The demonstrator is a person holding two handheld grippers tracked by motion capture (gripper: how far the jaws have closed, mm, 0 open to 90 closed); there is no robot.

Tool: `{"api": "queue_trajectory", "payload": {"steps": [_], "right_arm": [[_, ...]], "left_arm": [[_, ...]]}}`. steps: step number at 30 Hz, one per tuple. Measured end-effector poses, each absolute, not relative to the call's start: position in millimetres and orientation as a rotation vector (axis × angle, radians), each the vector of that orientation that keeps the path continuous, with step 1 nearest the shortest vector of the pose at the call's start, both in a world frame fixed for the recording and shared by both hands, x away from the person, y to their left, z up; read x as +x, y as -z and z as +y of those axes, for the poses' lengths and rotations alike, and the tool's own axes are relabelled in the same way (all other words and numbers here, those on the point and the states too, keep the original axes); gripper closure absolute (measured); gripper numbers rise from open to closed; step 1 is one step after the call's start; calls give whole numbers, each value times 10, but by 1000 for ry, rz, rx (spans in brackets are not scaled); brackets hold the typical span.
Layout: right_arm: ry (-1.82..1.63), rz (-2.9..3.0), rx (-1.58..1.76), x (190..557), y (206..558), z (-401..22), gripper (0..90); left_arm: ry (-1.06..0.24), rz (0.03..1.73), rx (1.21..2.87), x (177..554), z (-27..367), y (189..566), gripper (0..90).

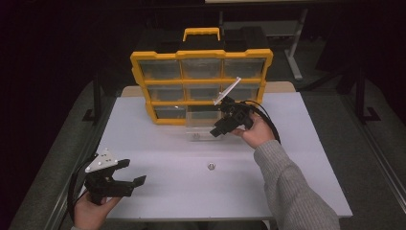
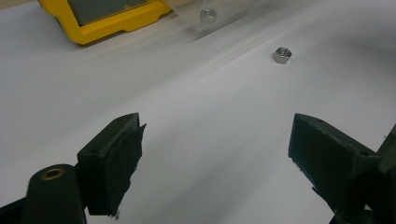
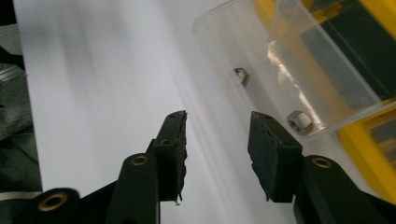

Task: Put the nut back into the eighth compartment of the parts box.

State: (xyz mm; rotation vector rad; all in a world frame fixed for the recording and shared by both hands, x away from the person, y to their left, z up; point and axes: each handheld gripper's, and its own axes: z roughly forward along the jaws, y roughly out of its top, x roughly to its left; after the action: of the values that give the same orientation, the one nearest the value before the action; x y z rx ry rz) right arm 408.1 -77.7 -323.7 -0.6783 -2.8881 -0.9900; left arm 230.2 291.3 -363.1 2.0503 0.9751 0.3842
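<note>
Right tool (image 1: 221,128) agape beside clear drawer (image 1: 201,125)

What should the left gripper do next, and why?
Probably it should reach forward and to its right toward the loose nut lying alone on the white table. The left gripper is open and holds nothing, and in the left gripper view that nut lies ahead of its jaws. The clear drawer by the right gripper already has nuts inside.
</note>
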Motion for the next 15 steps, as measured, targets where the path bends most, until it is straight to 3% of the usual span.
{"api": "queue_trajectory", "payload": {"steps": [15], "right_arm": [[958,-2877,-669,3818,3533,-790,490]], "left_arm": [[-388,968,2047,2302,2899,3636,169]]}}
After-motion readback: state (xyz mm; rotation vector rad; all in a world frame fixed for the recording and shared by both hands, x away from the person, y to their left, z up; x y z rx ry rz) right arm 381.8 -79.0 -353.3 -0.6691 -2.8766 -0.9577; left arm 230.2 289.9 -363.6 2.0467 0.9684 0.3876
